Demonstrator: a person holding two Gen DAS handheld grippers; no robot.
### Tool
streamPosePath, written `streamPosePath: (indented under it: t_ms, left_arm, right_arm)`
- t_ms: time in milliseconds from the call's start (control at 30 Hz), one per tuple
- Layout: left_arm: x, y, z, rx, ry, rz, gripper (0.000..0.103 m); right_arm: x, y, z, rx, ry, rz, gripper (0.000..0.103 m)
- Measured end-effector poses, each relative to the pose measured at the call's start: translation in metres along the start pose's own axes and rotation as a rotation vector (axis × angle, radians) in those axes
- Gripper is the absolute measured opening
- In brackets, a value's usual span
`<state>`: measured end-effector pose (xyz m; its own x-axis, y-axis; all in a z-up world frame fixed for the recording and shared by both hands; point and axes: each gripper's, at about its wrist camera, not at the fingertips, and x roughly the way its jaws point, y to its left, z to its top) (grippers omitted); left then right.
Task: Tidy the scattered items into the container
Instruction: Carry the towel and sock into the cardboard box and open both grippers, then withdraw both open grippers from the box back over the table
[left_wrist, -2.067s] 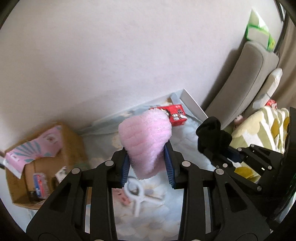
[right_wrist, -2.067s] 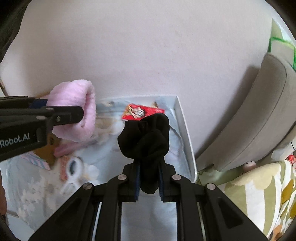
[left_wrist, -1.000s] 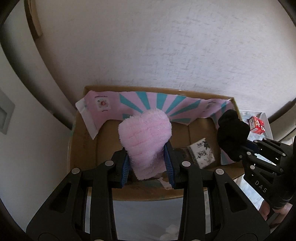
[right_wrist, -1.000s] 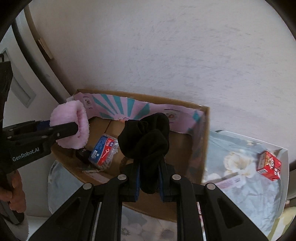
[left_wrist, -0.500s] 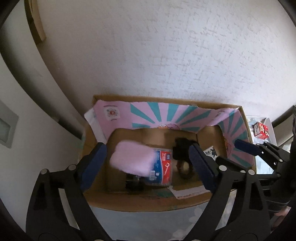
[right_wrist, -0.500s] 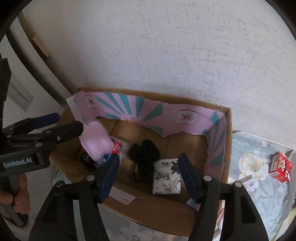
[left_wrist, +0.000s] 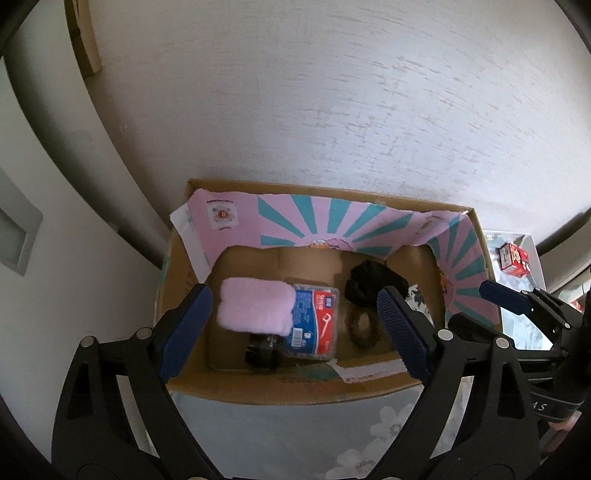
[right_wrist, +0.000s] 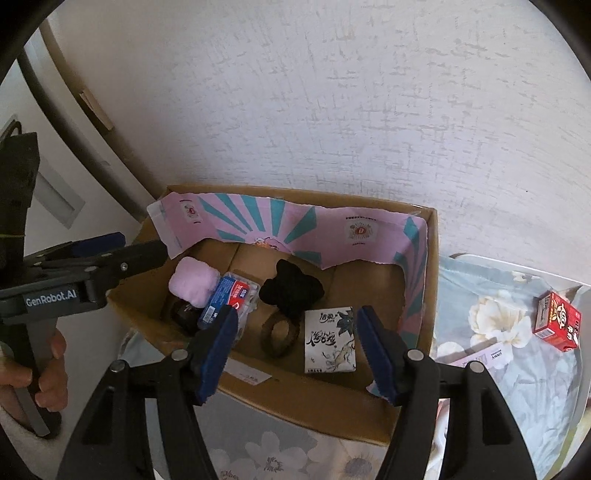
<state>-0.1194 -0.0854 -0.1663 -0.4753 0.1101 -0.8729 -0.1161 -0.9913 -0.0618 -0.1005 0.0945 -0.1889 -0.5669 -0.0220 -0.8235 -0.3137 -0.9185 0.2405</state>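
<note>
Soft daylight fills both views, even and fairly bright, with no hard glare. The textured wall (left_wrist: 332, 110) is the brightest surface. Inside the cardboard box (right_wrist: 332, 402) the floor lies in mild shadow, and the black cloth (right_wrist: 291, 288) there shows almost no detail. Both fisheye pictures bend straight lines strongly toward the rim, and the corners fall to black. The left wrist view is slightly softer; printing on the white packet (right_wrist: 330, 341) reads sharply in the right.
</note>
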Motion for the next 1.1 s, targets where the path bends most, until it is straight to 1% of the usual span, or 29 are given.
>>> streamPosePath:
  t_ms: [233,333,467,600,733,933,1100]
  left_arm:
    - [-0.012,-0.016,-0.010,0.017,-0.007,-0.012,0.091]
    - [-0.018,-0.023,-0.013,0.020,-0.007,-0.031,0.091]
    - [-0.031,-0.036,-0.019,0.048,-0.036,-0.032,0.091]
    - [-0.043,-0.055,-0.026,0.098,-0.053,-0.029,0.091]
    - [-0.052,-0.082,-0.037,0.164,-0.061,-0.044,0.091]
    - [-0.053,-0.137,-0.055,0.271,-0.037,-0.102,0.091]
    - [-0.048,-0.183,-0.072,0.336,-0.001,-0.160,0.091]
  right_arm:
    - [-0.013,-0.005,-0.010,0.003,-0.022,0.000,0.063]
    - [-0.022,-0.013,-0.015,0.012,-0.035,-0.006,0.063]
    - [-0.049,-0.038,-0.022,0.028,-0.070,-0.055,0.063]
    - [-0.081,-0.071,-0.033,0.068,-0.088,-0.136,0.063]
    - [-0.104,-0.100,-0.050,0.103,-0.098,-0.202,0.063]
    - [-0.126,-0.136,-0.080,0.167,-0.103,-0.231,0.063]
    - [-0.135,-0.153,-0.092,0.176,-0.098,-0.244,0.063]
